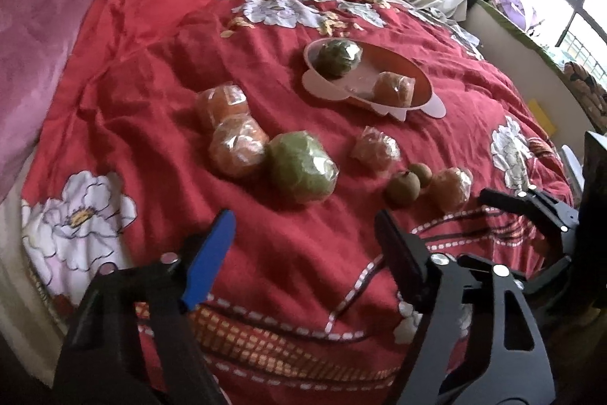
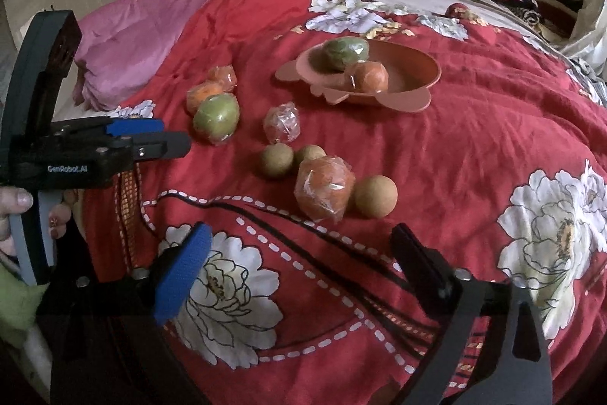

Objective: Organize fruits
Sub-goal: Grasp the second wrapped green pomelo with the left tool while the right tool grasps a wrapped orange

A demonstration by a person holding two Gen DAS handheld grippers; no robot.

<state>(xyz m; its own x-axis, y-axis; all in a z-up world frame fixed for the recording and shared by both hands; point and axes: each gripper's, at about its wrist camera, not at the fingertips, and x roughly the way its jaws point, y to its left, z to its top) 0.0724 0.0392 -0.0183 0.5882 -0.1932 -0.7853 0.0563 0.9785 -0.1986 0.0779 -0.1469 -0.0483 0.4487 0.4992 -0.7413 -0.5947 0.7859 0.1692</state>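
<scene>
lying loose on the red floral bedspread [image 1: 151,71], plastic-wrapped orange and green fruits sit near a pink tray [image 1: 425,103] that holds a green fruit [image 1: 338,57] and an orange one [image 1: 392,89]. the left gripper [image 1: 303,234] hovers low with its fingers spread wide, empty.

from the right wrist, a wrapped orange [image 2: 324,190] touches a tan ball-shaped fruit [image 2: 375,196]; the right gripper [image 2: 299,249] is held just short of them, its fingers apart and empty.
</scene>
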